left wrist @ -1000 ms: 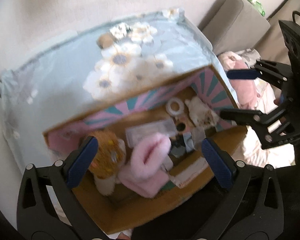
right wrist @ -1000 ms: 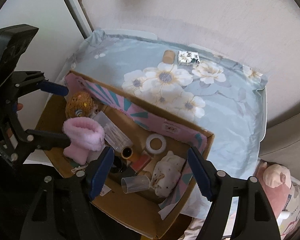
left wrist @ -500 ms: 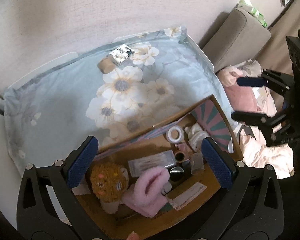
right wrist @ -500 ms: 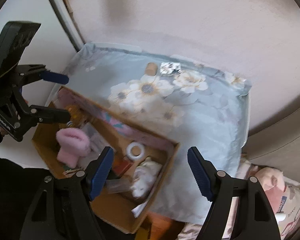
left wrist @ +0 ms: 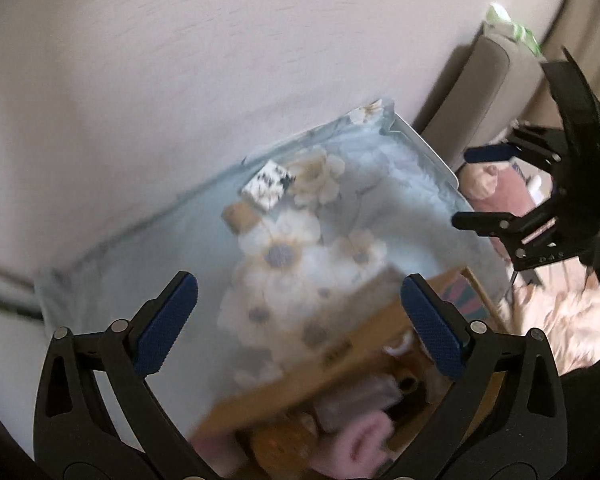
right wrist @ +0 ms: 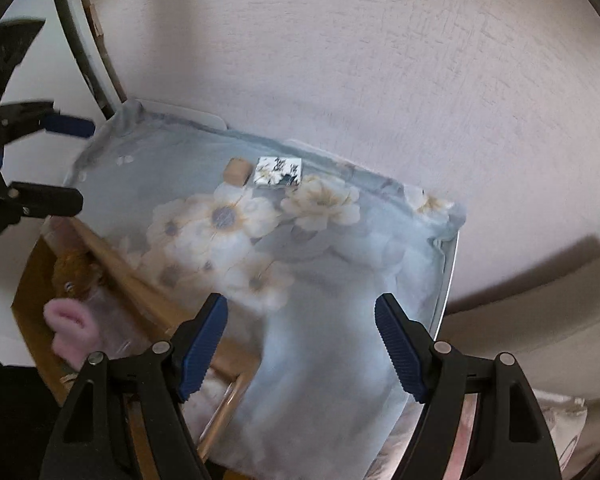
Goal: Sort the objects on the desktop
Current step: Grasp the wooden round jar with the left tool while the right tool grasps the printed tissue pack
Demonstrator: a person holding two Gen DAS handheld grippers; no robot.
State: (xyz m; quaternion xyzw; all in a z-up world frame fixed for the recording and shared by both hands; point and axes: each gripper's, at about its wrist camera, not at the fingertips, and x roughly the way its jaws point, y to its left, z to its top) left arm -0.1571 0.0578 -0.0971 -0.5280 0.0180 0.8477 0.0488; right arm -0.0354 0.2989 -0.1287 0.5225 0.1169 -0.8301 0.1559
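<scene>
Both the left gripper (left wrist: 300, 324) and right gripper (right wrist: 300, 344) hover with jaws wide and empty above the pale-blue flower-printed worktop (right wrist: 340, 280), the open cardboard box (left wrist: 340, 360) of clutter at its near edge.

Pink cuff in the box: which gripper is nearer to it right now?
Left, probably. The pink cuff lies in the box just below the left gripper, between its open fingers. It sits off to the left of the right gripper, outside its fingers.
</scene>
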